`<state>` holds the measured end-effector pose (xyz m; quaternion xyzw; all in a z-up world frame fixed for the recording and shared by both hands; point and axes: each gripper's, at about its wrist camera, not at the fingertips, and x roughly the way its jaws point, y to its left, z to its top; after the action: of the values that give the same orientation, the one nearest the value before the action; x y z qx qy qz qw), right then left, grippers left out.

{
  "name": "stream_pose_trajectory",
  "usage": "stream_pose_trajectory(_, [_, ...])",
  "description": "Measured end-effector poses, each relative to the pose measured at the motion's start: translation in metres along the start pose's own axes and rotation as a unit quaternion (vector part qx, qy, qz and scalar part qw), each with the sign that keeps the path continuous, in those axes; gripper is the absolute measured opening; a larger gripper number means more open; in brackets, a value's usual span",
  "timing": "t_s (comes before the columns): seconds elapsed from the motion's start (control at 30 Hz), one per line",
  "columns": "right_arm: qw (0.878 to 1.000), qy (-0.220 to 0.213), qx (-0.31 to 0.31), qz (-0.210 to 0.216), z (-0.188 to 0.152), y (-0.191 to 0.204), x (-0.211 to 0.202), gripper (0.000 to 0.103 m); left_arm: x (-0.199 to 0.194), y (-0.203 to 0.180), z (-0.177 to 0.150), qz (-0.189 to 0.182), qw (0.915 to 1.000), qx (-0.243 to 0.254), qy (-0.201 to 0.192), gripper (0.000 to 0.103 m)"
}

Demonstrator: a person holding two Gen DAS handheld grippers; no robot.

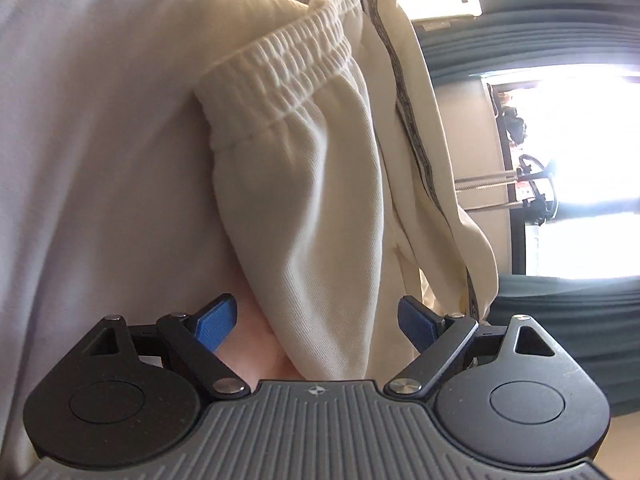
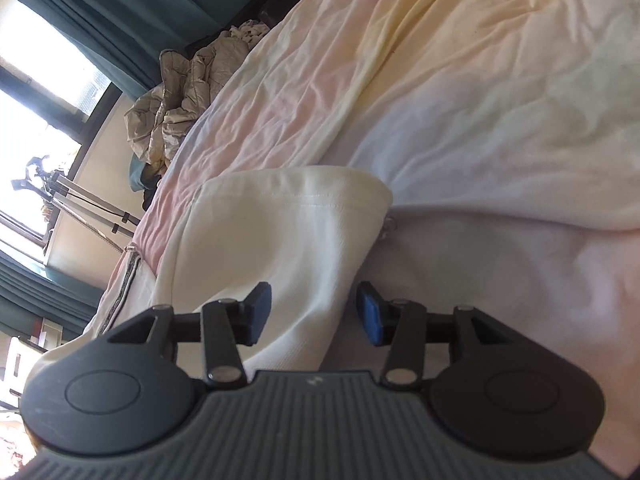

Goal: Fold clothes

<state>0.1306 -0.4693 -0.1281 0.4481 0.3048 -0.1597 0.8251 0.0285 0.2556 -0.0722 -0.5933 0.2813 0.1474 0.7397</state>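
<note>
I am holding my left gripper [image 1: 318, 326] turned on its side, so the room ahead of it looks rotated, and its blue pads [image 1: 216, 326] are standing wide apart with a fold of the cream trousers [image 1: 316, 216] hanging down between them; neither pad is pressing on the cloth. The elastic waistband [image 1: 280, 68] is lying above and ahead of the fingers, and a dark patterned side stripe [image 1: 416, 136] is running down the cloth toward the right finger; I cannot make out any lettering on it. To the left of this gripper the pale bed sheet [image 1: 92, 152] is filling the view. I am tilting my right gripper [image 2: 314, 314] too, with its pads parted about as widely, and the hemmed leg end of the same trousers [image 2: 280, 240] is lying on the bed directly ahead and passing between the fingers, not pinched. A crumpled beige quilt [image 2: 180, 96] is sitting well ahead to the left, near the teal curtains [image 2: 104, 8]. The only mark I am seeing is a small emblem [image 1: 316, 390] on each gripper's ribbed grey body, too small to read.
</note>
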Motion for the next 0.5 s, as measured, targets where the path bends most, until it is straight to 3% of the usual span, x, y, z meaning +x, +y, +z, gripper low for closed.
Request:
stream_pose_trajectory(0.07, [1.000, 0.000, 0.011, 0.004, 0.002, -0.004, 0.000, 0.051, -0.012, 0.011, 0.013, 0.002, 0.9994, -0.032, -0.015, 0.090])
stream_pose_trajectory(0.2, [1.000, -0.006, 0.019, 0.012, 0.006, -0.009, 0.005, 0.050, 0.009, 0.006, 0.023, 0.004, 0.9988, -0.048, -0.001, 0.088])
stream_pose_trajectory(0.27, [1.000, -0.015, 0.021, 0.009, 0.008, -0.012, 0.010, 0.040, 0.020, 0.001, 0.029, 0.001, 0.9993, -0.038, -0.009, 0.078])
stream_pose_trajectory(0.3, [1.000, -0.019, 0.022, 0.008, 0.009, -0.013, 0.012, 0.025, 0.024, -0.002, 0.032, -0.001, 0.9994, -0.033, -0.012, 0.078])
stream_pose_trajectory(0.33, [0.999, -0.021, 0.022, 0.010, 0.010, -0.013, 0.014, 0.019, 0.029, -0.005, 0.035, -0.002, 0.9994, -0.031, -0.014, 0.074])
stream_pose_trajectory(0.4, [0.999, -0.027, 0.020, 0.012, 0.012, -0.013, 0.016, 0.010, 0.033, -0.008, 0.041, 0.008, 0.9994, -0.029, -0.019, 0.047])
stream_pose_trajectory(0.43, [0.999, -0.031, 0.017, 0.012, 0.013, -0.013, 0.016, 0.007, 0.033, -0.009, 0.043, 0.014, 0.9993, -0.024, -0.023, 0.021])
stream_pose_trajectory(0.5, [0.999, -0.048, 0.011, 0.013, 0.013, -0.006, 0.008, 0.006, 0.025, -0.020, 0.046, 0.024, 0.9990, 0.005, -0.038, 0.014])
